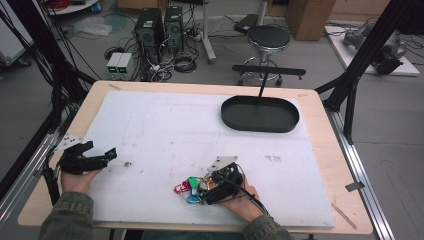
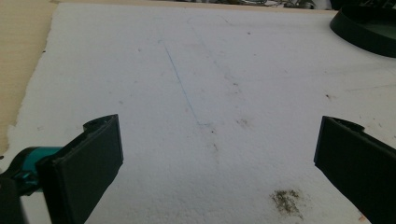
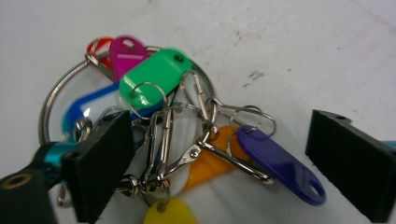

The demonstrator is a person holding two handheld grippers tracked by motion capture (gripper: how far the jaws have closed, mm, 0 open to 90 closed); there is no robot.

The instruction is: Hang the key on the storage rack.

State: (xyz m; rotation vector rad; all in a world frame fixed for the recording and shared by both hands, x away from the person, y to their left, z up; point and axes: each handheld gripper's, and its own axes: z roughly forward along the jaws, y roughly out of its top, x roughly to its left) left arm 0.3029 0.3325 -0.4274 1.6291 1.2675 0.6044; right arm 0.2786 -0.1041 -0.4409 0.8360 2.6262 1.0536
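Note:
A bunch of coloured plastic key tags (image 1: 188, 188) on metal rings and clips lies on the white mat near the table's front edge. In the right gripper view I see its green tag (image 3: 152, 77), magenta tag (image 3: 126, 53), blue tag (image 3: 88, 105), orange tag (image 3: 210, 163), violet tag (image 3: 280, 163) and a big steel ring (image 3: 51, 102). My right gripper (image 1: 200, 192) (image 3: 219, 163) straddles the bunch with its jaws apart; the left jaw overlaps the clips, the right jaw stands clear of the violet tag. My left gripper (image 1: 102, 149) (image 2: 217, 158) rests open at the mat's left edge with bare mat between its jaws.
A black oval tray (image 1: 260, 114) (image 2: 364, 32) sits at the back right of the white mat (image 1: 165, 130). A dark smudge (image 2: 287, 203) marks the mat just ahead of the left gripper. Black frame posts stand at both table sides.

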